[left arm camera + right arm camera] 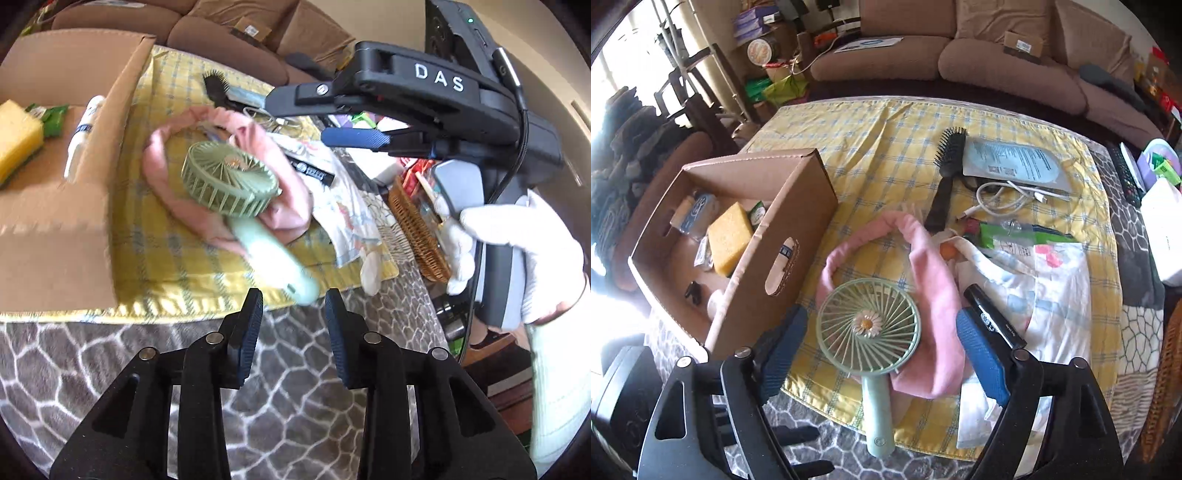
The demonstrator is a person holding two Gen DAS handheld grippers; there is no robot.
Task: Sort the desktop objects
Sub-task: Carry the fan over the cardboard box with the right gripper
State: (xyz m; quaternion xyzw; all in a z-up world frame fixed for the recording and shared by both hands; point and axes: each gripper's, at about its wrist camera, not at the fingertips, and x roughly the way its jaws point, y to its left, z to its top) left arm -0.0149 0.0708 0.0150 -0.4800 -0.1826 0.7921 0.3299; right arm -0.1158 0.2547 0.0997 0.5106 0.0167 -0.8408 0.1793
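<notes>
A green handheld fan [868, 325] is lying on the yellow checked cloth [886, 155] that is covering the tabletop, its round head resting on a pink headband [923, 258] and its handle pointing toward the cloth's near edge. The right gripper [882, 354] is hovering over the fan with its jaws standing wide apart, one blue pad on either side of the fan's head, gripping nothing. The left gripper [293, 314] is sitting low by the cloth's edge, its jaws also apart and empty, with the tip of the fan's handle lying just ahead of the gap between them. A gloved hand [517, 251] is holding the right gripper's body. Just beside the fan, an open cardboard box [798, 206] is holding a yellow sponge [729, 238] and some small bottles and packets. Farther back on the cloth, a black hairbrush [945, 177], a white cable [1001, 199] and a grey pouch [1015, 164] are lying close together, and a black tube [993, 314] is resting on a white printed cloth [1052, 295] to the right of the headband.
</notes>
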